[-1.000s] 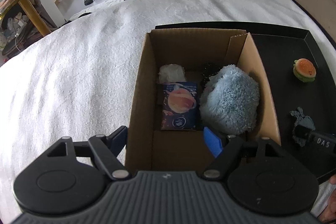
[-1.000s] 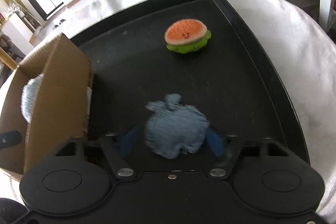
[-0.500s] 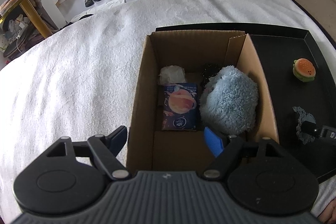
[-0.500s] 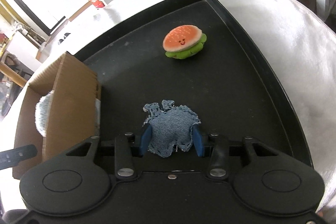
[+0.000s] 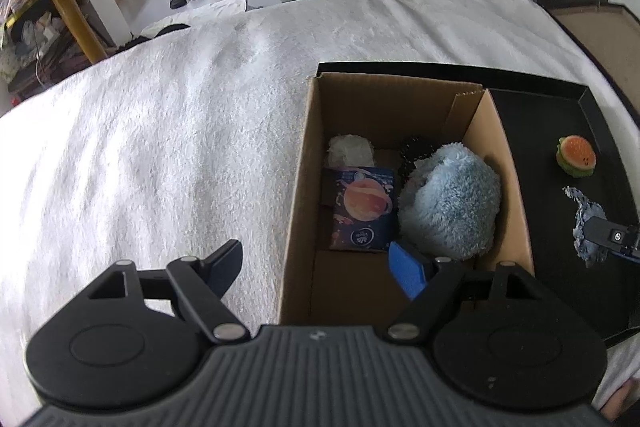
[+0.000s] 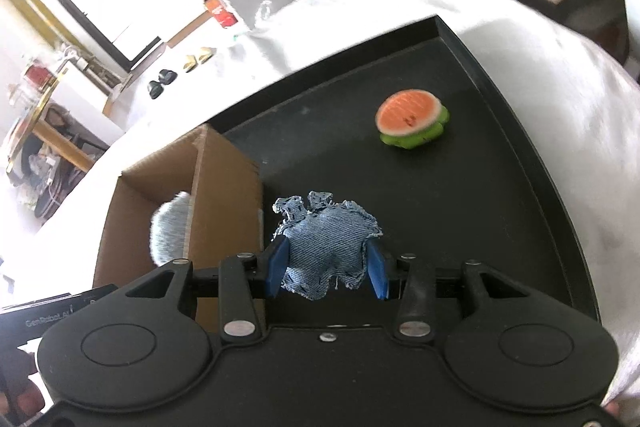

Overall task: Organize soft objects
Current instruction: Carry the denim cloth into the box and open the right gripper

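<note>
Right wrist view gives us the denim plush (image 6: 326, 247), a frayed blue pouch shaped like a small fruit with a stem, pinched on both flanks by the blue pads of our right gripper (image 6: 326, 269); those jaws have just been closing and now press on the fabric, which bulges forward between them. We hold it above the black tray (image 6: 520, 227), with its frayed lower edge hanging free of the tray floor. Farther along the same tray the burger plush (image 6: 412, 123) lies alone, well apart from the denim piece, orange bun up and green rim below. Just left of our catch stands the cardboard box (image 6: 228, 187), open at the top, with a fluffy blue plush (image 6: 168, 227) showing over its wall. From the left wrist view we see into that box: the fluffy blue plush fills the right half, a planet-printed packet (image 5: 362, 215) lies flat beside it, a pale crumpled lump (image 5: 350, 151) sits behind the packet, and something dark and knobbly (image 5: 416, 151) is tucked at the back, too shadowed to name. Our left gripper (image 5: 316, 263) hangs over the near left wall of the box with its jaws spread wide, one finger outside the box over the white blanket (image 5: 160, 147), the other inside, pinching nothing.
</note>
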